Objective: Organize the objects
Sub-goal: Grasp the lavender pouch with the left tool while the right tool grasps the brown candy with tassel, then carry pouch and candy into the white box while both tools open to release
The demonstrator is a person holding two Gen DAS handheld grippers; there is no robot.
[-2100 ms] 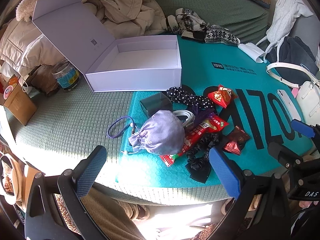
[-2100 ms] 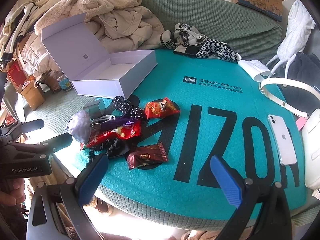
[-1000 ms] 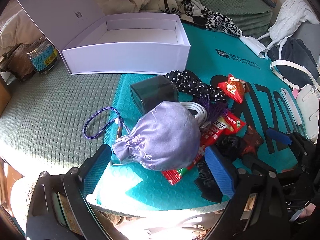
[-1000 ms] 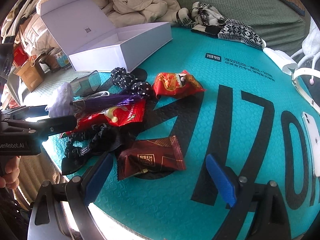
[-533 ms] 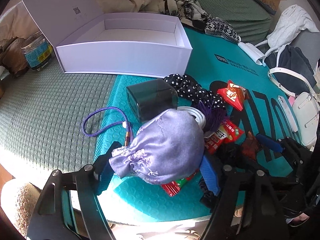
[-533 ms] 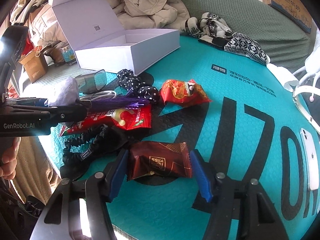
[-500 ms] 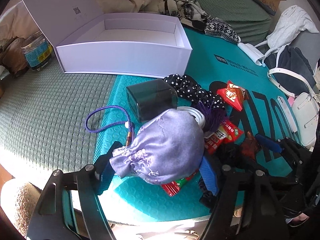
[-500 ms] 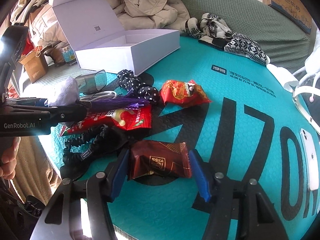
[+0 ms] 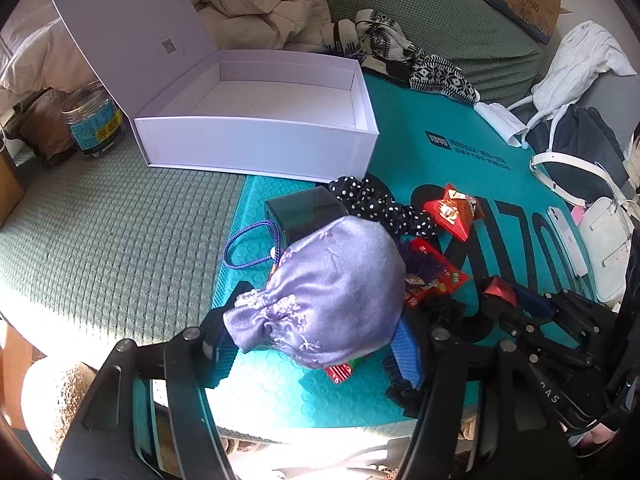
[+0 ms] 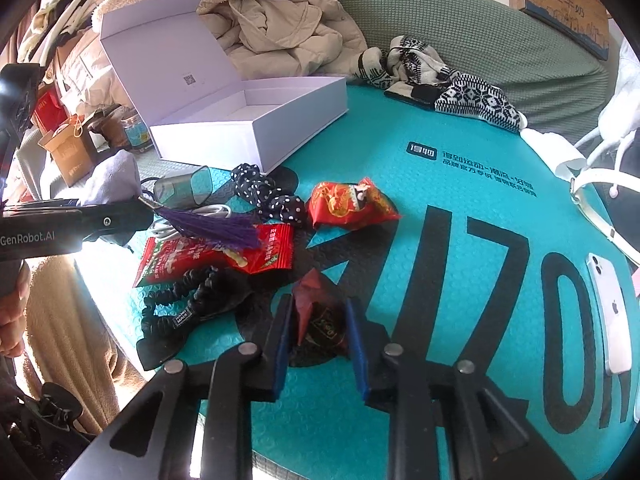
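On the teal mat [image 10: 460, 184], both grippers' jaws are closing. My left gripper [image 9: 312, 346] presses its pads on a lilac drawstring pouch [image 9: 336, 288], held just above the pile; its purple tassel [image 10: 216, 226] trails over a long red snack packet [image 10: 216, 256]. My right gripper [image 10: 318, 338] squeezes a dark red candy packet [image 10: 316, 312], crumpled upright between the blue pads. An open white box [image 9: 256, 140] sits empty behind the pile. Also in the pile are a dotted scrunchie [image 9: 380, 208], a red snack bag [image 10: 348, 204], a black scrunchie [image 10: 188, 308] and a dark clear case [image 9: 304, 216].
A jar [image 9: 94, 124] stands left of the box on the green cover. A white phone [image 10: 610, 312] lies at the mat's right edge beside a white bag [image 9: 604, 248]. Patterned knitwear [image 10: 460, 96] and piled coats [image 10: 288, 36] lie behind.
Both grippers have closed from wide open: the left on the pouch, lifting it slightly; the right on the dark red packet, which has crumpled upright.
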